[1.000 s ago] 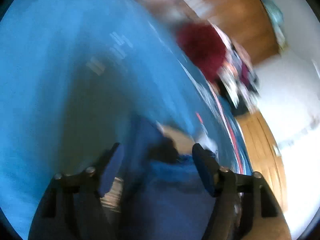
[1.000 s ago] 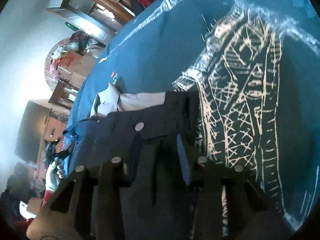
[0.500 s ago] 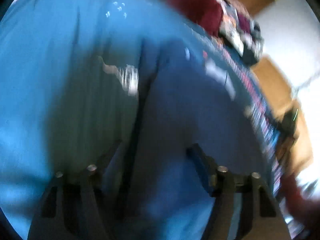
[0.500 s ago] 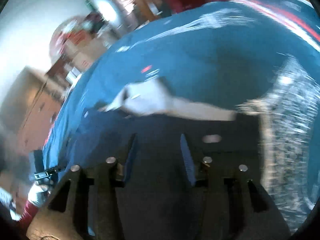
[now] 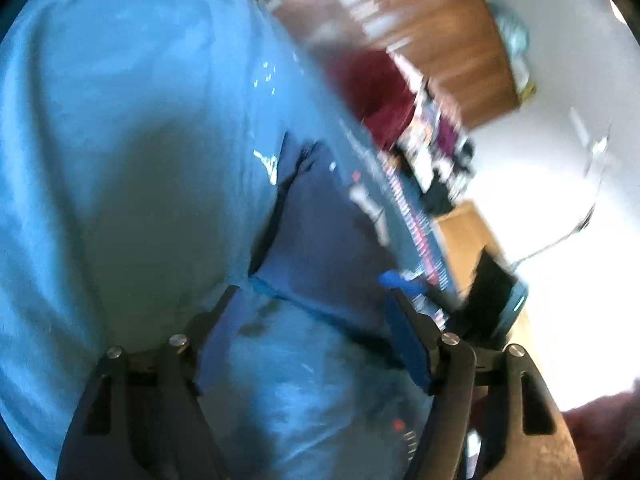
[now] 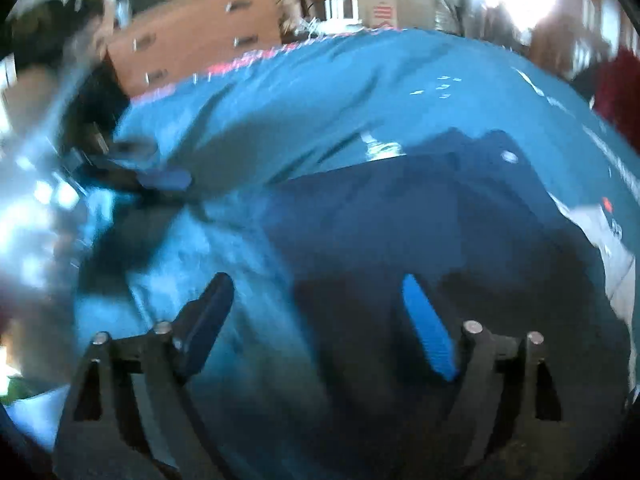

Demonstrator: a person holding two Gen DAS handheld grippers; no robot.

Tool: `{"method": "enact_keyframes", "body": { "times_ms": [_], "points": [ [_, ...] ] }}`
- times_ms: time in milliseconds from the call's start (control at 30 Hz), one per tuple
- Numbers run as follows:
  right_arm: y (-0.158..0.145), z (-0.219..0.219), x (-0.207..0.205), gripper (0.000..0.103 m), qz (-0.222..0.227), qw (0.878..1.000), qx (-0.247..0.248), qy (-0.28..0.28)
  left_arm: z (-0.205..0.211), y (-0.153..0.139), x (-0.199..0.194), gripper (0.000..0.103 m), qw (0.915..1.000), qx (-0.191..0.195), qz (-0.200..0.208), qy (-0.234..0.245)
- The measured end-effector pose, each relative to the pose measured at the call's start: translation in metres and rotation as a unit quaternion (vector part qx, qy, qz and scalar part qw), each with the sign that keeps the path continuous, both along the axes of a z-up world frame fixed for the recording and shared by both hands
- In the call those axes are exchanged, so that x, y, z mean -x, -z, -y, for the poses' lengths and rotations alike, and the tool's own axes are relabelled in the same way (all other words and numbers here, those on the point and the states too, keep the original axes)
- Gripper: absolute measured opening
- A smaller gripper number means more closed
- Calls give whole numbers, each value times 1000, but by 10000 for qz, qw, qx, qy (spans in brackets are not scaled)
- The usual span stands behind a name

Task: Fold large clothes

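A dark navy garment (image 5: 324, 232) lies spread on a blue bedspread (image 5: 120, 128), with a lighter blue, faded part of cloth (image 5: 296, 368) nearest the camera. My left gripper (image 5: 314, 320) hangs open over that lighter cloth and grips nothing. In the right wrist view the navy garment (image 6: 420, 216) fills the middle, with a pale button (image 6: 509, 156) and a white lining patch (image 6: 616, 248) at its right end. My right gripper (image 6: 316, 316) is wide open above the cloth. Both views are blurred by motion.
The bedspread (image 6: 320, 88) has a red patterned border (image 5: 416, 224) at its edge. Beyond it stand a wooden cabinet (image 5: 440, 32), a dark red heap of cloth (image 5: 376, 92) and a wooden dresser (image 6: 192, 52). A black object (image 5: 492, 292) sits beside the bed edge.
My right gripper's fingers, nearly closed on the navy garment before, have spread wide apart. Both cameras have swung, and the garment now lies flatter on the bed.
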State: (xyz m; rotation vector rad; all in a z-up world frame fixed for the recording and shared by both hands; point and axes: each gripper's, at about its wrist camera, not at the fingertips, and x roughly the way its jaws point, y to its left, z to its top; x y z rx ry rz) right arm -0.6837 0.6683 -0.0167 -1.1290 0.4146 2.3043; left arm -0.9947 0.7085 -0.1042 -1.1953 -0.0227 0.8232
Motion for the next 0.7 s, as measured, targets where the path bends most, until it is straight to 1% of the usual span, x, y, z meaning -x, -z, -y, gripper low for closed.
{"method": "enact_keyframes", "body": {
  "times_ms": [33, 67, 100, 133, 167, 200, 233, 267, 300, 333, 367, 433, 467, 500, 533, 567, 633, 700],
  "points": [
    [11, 7, 11, 85, 248, 9995, -210, -31, 4, 2, 3, 76, 9999, -15, 146, -58],
    [20, 10, 20, 83, 523, 9976, -458, 70, 5, 6, 3, 76, 9996, -3, 258, -99],
    [27, 9, 25, 71, 651, 9959, -592, 196, 8, 9, 3, 77, 9989, 25, 444, -128],
    [34, 4, 23, 62, 661, 9950, -645, 386, 4, 10, -6, 78, 9984, 50, 555, -116],
    [37, 0, 19, 58, 547, 9956, -533, 546, 0, 12, -11, 78, 9979, 66, 634, -57],
    [37, -6, 10, 56, 273, 9966, -313, 712, -3, 13, -19, 78, 9978, 62, 658, 18],
    [36, -10, 2, 54, 29, 9961, -168, 871, -5, 13, -29, 81, 9975, 57, 705, 84],
    [34, -12, -5, 40, -158, 9950, -80, 985, -8, 15, -37, 83, 9969, 73, 761, 170],
    [31, -14, -9, 18, -323, 9941, 1, 1035, -12, 16, -46, 83, 9969, 98, 744, 254],
    [27, -16, -12, 17, -433, 9930, 39, 1099, -20, 19, -59, 83, 9975, 146, 637, 256],
    [21, -17, -14, 13, -525, 9922, 3, 1131, -28, 22, -70, 84, 9980, 170, 549, 264],
    [8, -10, -13, 11, -625, 9914, -80, 1147, -39, 23, -84, 84, 9979, 185, 556, 263],
    [4, -9, -14, 10, -664, 9912, -111, 1140, -47, 24, -89, 84, 9976, 190, 642, 167],
    [1, -6, -12, 10, -693, 9910, -118, 1136, -50, 24, -90, 86, 9967, 166, 786, 73],
    [-1, -5, -13, 10, -723, 9908, -105, 1137, -55, 24, -91, 90, 9959, 147, 891, -38],
    [-3, -4, -14, 10, -746, 9906, -101, 1142, -60, 26, -94, 91, 9956, 182, 911, -133],
    [-6, -1, -17, 10, -830, 9897, -71, 1164, -71, 29, -98, 92, 9953, 223, 906, -269],
    [-6, 1, -17, 10, -876, 9894, -64, 1153, -80, 35, -99, 91, 9951, 353, 778, -504]
  ]
}}
